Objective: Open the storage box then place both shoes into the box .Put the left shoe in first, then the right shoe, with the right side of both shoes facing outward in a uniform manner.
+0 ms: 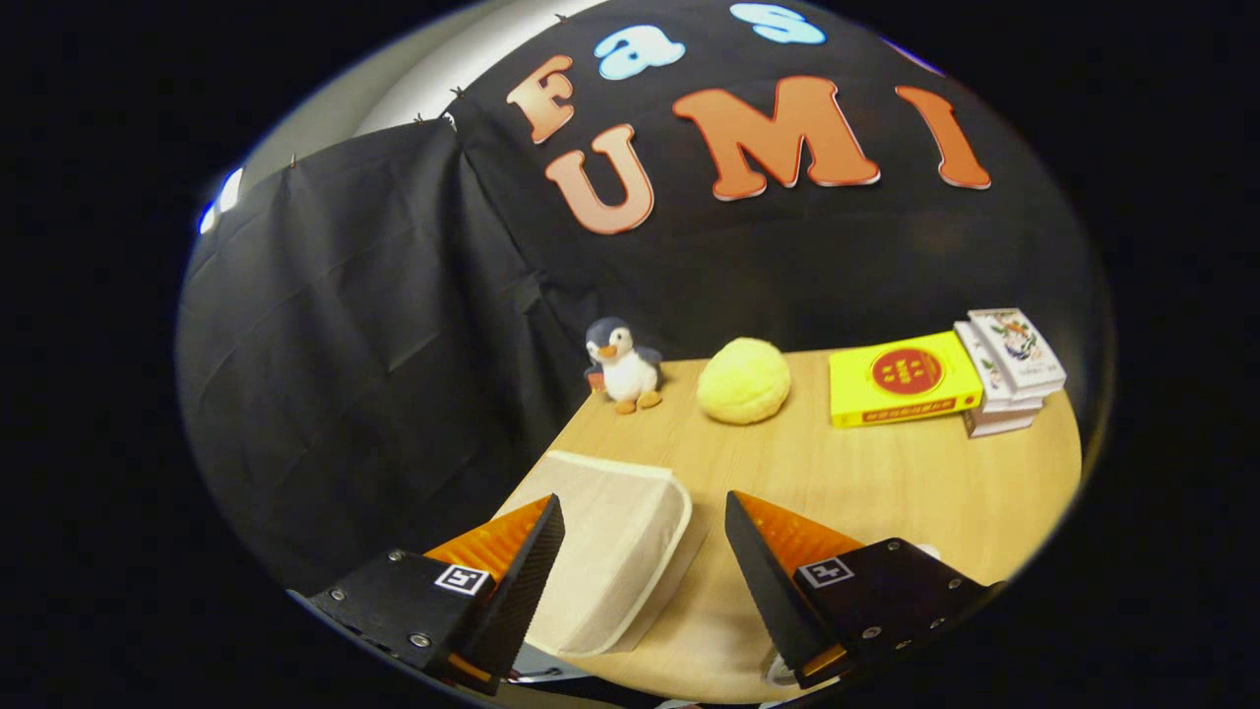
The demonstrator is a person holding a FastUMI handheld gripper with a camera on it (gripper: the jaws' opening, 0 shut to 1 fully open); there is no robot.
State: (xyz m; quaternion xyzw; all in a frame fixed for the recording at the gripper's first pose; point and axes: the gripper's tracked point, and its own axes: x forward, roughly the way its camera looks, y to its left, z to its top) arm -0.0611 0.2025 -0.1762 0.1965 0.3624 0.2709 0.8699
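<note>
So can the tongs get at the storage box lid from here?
Probably yes. The tongs are open, and the beige fabric storage box lies between and just ahead of the fingers with nothing in between. The penguin toy and yellow ball sit well beyond on the table.

On my wooden table (886, 483) I see a plush penguin (623, 364) beside a yellow ball (743, 381). A yellow box (903, 379) touches stacked books (1009, 369).
</note>
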